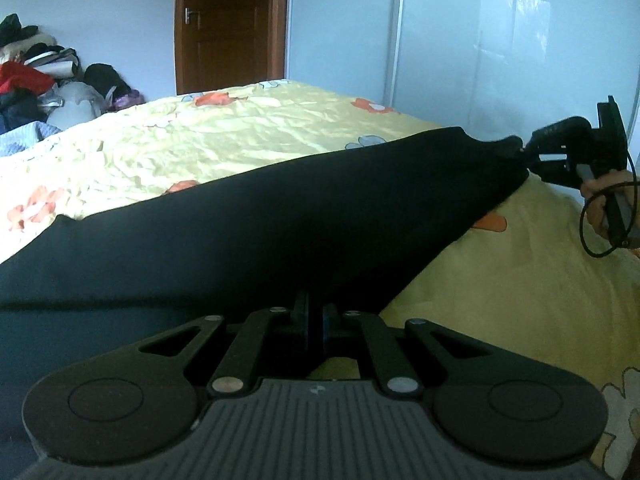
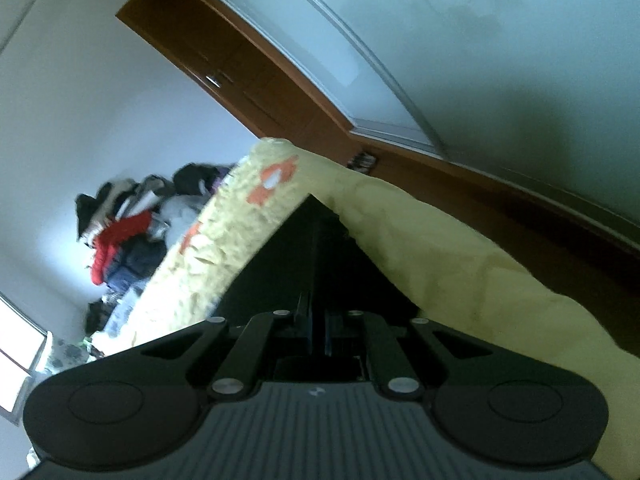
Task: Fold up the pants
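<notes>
item: black pants (image 1: 280,216), stretched taut above the yellow flowered bedspread (image 1: 224,132), held at both ends. left gripper (image 1: 316,316): fingers pressed together on the near edge of the pants. right gripper (image 1: 524,150): fingers clamped on the far end of the pants, toward the bedspread's right side; a hand (image 1: 604,200) gripped its handle. beyond the bedspread: a wooden door (image 1: 230,24); at the bedspread's left end, a clothes pile (image 1: 36,76).

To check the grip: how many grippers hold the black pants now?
2. The left gripper pinches the pants at the near edge; the right gripper holds the far end.
</notes>
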{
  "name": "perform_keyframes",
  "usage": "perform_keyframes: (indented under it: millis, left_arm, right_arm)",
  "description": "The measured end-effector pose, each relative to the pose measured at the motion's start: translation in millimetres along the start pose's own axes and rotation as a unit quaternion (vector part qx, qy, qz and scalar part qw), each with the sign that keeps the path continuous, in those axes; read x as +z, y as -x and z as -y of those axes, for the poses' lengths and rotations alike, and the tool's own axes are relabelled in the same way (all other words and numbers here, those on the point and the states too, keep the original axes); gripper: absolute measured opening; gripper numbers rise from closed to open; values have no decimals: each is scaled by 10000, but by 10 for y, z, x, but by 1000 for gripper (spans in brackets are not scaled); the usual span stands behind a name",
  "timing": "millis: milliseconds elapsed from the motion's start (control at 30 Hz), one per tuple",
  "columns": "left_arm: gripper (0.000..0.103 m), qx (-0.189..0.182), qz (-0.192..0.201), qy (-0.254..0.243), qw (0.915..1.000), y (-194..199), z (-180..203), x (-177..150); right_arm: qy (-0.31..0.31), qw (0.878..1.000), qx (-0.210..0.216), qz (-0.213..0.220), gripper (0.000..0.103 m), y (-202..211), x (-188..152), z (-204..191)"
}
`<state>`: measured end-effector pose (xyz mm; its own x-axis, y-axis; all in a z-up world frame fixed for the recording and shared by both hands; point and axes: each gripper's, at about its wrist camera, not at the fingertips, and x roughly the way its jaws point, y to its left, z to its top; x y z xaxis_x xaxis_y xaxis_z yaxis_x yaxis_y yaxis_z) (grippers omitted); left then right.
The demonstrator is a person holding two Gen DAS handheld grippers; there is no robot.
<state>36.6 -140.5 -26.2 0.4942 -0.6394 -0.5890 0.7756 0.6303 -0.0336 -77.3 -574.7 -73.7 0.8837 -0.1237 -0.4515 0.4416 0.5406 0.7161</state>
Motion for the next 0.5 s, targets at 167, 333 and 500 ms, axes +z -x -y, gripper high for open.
perform_keyframes:
  millis: [167,333,500]
  left_arm:
    - [5,-31,23,60,10000,65,-44,-42]
    - [20,-187,-34,244,9995,190,-95,-3]
    - [69,0,388,738,9965,349,-227,120]
  right_arm:
    - [40,9997,-236,31,6,143,-16,92]
    - [662,9907,-975,675,12,325,-35,-150]
    - [2014,9732,-867,690,12,278,-131,-617]
